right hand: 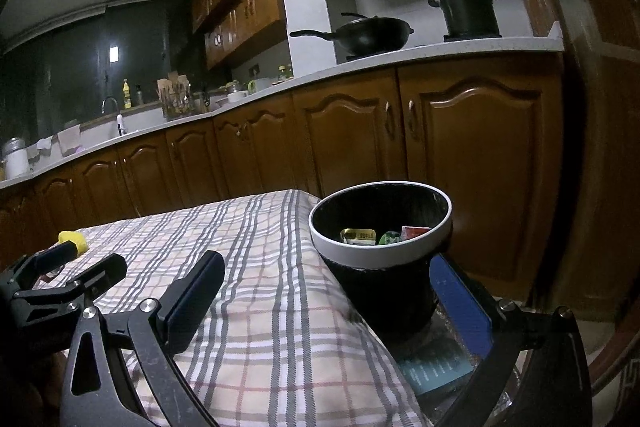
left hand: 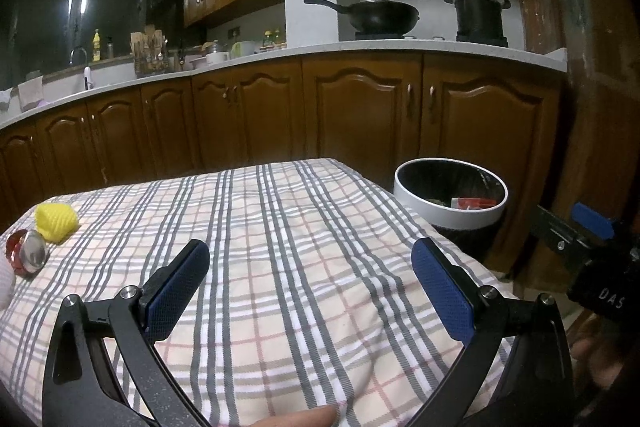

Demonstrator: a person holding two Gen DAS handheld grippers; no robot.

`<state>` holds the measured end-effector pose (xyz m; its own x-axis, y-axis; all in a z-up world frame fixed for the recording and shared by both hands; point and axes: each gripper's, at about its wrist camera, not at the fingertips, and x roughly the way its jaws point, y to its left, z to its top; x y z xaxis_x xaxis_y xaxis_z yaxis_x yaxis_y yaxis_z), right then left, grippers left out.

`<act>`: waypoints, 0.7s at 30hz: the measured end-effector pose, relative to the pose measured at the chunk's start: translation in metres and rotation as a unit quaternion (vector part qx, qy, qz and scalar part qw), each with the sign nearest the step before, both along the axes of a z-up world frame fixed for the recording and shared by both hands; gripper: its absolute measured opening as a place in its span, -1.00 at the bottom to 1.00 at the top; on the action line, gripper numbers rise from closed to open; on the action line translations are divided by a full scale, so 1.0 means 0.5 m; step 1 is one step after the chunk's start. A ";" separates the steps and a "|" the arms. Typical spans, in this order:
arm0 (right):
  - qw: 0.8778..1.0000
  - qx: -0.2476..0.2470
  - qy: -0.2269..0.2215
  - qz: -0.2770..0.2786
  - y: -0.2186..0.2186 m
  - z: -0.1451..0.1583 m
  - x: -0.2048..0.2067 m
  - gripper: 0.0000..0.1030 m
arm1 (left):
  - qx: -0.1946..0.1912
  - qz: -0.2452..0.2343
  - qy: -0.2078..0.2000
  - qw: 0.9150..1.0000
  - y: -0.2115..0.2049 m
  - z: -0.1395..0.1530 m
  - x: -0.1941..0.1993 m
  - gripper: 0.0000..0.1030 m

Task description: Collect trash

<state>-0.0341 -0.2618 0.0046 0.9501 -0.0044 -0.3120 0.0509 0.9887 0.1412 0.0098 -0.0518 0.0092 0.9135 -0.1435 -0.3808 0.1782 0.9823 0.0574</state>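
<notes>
A yellow crumpled piece of trash point(left hand: 56, 221) and a red and silver can point(left hand: 27, 251) lie at the far left of the plaid-covered table point(left hand: 280, 247). A white-rimmed black trash bin point(left hand: 450, 201) stands off the table's right side with wrappers inside point(right hand: 372, 237). My left gripper point(left hand: 310, 291) is open and empty over the middle of the table. My right gripper point(right hand: 326, 303) is open and empty at the table's right edge, just in front of the bin point(right hand: 380, 227). The yellow trash shows in the right wrist view point(right hand: 74, 241), partly behind the left gripper.
Brown kitchen cabinets point(left hand: 360, 115) and a white counter with a wok point(left hand: 376, 13) and pot point(left hand: 478, 15) run behind the table. A wooden door frame point(left hand: 580, 67) stands right. A clear packet with a teal card point(right hand: 434, 369) lies on the floor by the bin.
</notes>
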 end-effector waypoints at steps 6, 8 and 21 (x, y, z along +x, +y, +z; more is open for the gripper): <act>1.000 0.001 -0.002 0.003 0.005 0.003 -0.003 1.00 | -0.003 -0.002 0.000 1.000 -0.001 0.002 -0.001 1.00; 1.000 0.000 -0.003 0.004 0.007 0.004 -0.004 1.00 | -0.005 -0.004 0.000 1.000 -0.001 0.002 -0.002 1.00; 1.000 0.001 -0.017 0.008 0.010 0.015 -0.008 1.00 | -0.010 -0.006 -0.004 1.000 -0.005 0.006 -0.009 1.00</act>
<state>-0.0381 -0.2569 0.0118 0.9600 0.0115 -0.2798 0.0303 0.9890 0.1447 0.0055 -0.0543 0.0122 0.9149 -0.1615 -0.3700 0.1891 0.9812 0.0393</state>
